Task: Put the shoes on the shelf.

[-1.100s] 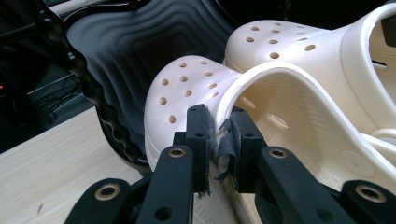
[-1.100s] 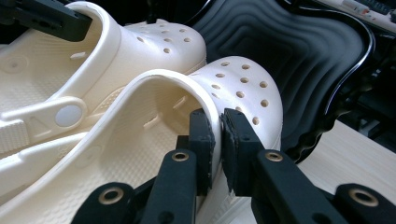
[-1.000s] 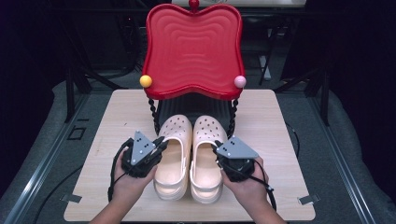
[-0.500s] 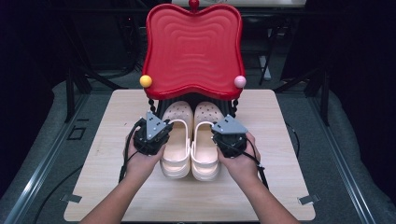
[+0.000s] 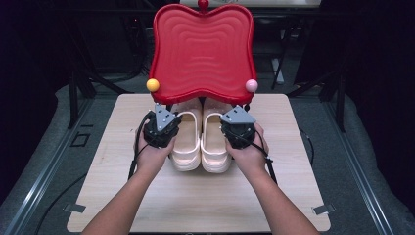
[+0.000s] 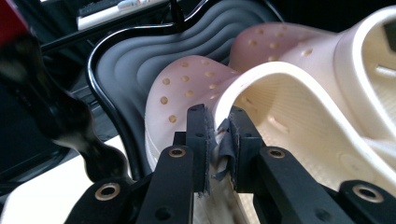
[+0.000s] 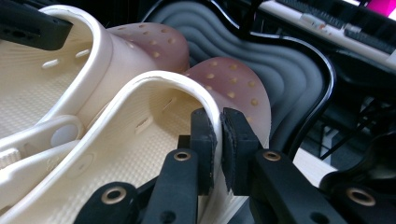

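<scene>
A pair of cream clogs stood side by side on the wooden table (image 5: pixel 293 196), heels toward the person and toes pushed under the red tray (image 5: pixel 203 49) of a stand at the far side. The left clog (image 5: pixel 187 142) and the right clog (image 5: pixel 215 144) touched along their inner sides. Each had a thick sole, a ribbed footbed and a rounded toe cap dotted with small holes; a strap lay folded forward on at least one of them, its round rivet plain in the right gripper view.

The left gripper (image 6: pixel 217 135) pinched the outer rim of the left clog (image 6: pixel 280 93), one jaw inside the opening and one outside, with a frayed scrap of grey padding squeezed between the jaw and the rim. The right gripper (image 7: pixel 219 140) pinched the outer rim of the right clog (image 7: pixel 140 121) in the same way, its jaws nearly together on the thin wall.

From above, the tray hid the toes of both clogs, and the grippers' grey plates and the hands covered the spots where the jaws met the rims. In both gripper views the toes lay over a lower black tray (image 6: pixel 126 65) with a wavy surface, but whether they rested on it could not be told. A twisted black post (image 6: pixel 60 126) of the stand was blurred in the left gripper view.
</scene>
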Demonstrator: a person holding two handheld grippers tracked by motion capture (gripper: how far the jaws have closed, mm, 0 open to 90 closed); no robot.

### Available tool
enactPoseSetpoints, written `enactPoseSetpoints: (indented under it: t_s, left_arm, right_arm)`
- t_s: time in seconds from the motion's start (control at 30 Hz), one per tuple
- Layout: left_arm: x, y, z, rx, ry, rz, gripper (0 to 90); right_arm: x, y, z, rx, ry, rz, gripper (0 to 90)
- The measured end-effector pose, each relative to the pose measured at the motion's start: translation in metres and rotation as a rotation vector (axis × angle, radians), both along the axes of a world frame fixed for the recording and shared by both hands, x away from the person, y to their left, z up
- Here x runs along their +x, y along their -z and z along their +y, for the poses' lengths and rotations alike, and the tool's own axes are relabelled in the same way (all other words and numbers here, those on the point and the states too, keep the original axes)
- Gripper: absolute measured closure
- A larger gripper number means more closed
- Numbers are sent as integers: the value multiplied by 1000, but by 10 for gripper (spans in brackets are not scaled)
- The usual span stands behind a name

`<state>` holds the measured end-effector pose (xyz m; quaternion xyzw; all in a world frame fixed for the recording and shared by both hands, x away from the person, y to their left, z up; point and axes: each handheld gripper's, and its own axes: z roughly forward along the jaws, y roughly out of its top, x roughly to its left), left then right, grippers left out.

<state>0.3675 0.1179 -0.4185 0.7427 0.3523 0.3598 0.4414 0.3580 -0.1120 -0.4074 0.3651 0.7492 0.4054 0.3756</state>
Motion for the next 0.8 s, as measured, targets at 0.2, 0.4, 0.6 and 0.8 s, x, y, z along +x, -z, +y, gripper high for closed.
enactPoseSetpoints:
  t_s: [0.2, 0.4, 0.6, 0.8]
  left_arm:
    - [-4, 13, 3, -13, 4, 1, 795]
    - [-8, 19, 1, -3, 7, -1, 777]
    - [-8, 19, 4, -57, 17, 15, 715]
    - [-9, 18, 4, -62, 30, 13, 664]
  right_arm:
    - [-5, 10, 1, -5, -9, -3, 821]
    - [-7, 18, 0, -24, -5, 18, 802]
    - [-8, 18, -3, -7, -4, 31, 773]
    - [-9, 18, -5, 34, -7, 44, 716]
